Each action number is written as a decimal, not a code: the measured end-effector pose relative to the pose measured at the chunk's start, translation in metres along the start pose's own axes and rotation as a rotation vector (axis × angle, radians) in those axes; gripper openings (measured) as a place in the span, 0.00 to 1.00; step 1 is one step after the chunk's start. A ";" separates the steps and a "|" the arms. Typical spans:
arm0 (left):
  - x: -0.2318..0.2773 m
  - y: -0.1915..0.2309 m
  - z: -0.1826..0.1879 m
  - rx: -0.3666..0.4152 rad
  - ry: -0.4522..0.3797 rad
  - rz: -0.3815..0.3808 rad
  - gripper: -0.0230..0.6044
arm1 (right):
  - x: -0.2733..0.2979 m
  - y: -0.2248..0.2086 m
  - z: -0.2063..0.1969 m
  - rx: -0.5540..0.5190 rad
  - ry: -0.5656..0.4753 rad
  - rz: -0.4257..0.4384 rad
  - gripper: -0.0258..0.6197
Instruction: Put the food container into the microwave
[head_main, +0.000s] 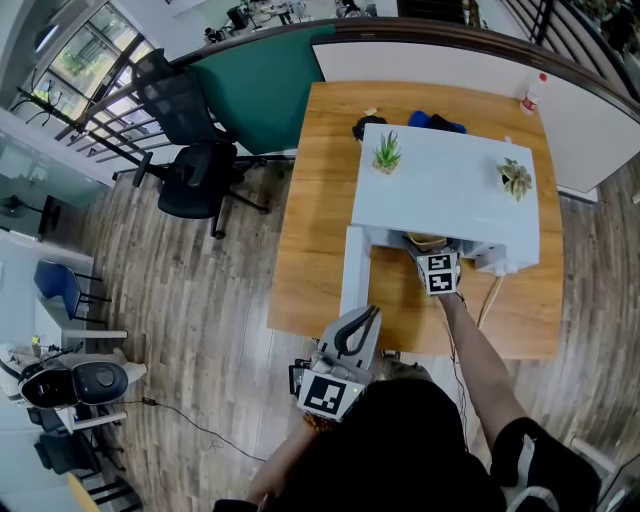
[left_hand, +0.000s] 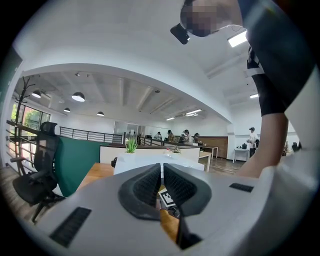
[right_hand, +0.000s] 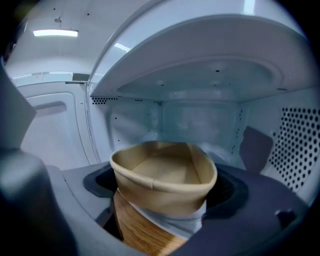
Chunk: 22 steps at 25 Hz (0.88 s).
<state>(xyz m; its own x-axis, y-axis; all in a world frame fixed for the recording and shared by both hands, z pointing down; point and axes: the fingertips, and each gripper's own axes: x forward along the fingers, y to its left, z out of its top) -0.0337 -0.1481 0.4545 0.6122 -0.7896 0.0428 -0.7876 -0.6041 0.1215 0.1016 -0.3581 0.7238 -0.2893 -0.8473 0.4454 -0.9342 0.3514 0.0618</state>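
Holding the food container (right_hand: 165, 182) in our right gripper (head_main: 430, 250), jaws clamped on its lower wall from both sides, we have it at the open mouth of the microwave (right_hand: 200, 115), lifted and not yet set on the cavity floor; the table (right_hand: 140, 230) shows beneath it. It is a tan paper bowl that looks empty, so we judge it light. It is soft too: the rim is squeezed out of round, and more pressure would likely crumple it. The best hold is low on the wall, gentle. Our left gripper (left_hand: 162, 187) hangs by the body, jaws together, nothing between them.
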 end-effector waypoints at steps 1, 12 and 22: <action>0.000 0.000 0.001 -0.004 -0.002 -0.001 0.09 | 0.002 -0.001 0.000 0.000 -0.003 -0.003 0.86; -0.005 0.002 0.003 0.002 0.004 0.001 0.09 | 0.019 -0.006 -0.007 0.025 0.032 -0.015 0.86; -0.009 0.000 0.002 0.009 0.003 -0.001 0.09 | 0.020 -0.008 -0.040 0.052 0.148 -0.020 0.88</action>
<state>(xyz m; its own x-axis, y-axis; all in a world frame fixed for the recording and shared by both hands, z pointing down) -0.0393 -0.1406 0.4516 0.6134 -0.7885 0.0453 -0.7874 -0.6061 0.1126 0.1116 -0.3620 0.7682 -0.2400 -0.7844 0.5719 -0.9501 0.3108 0.0276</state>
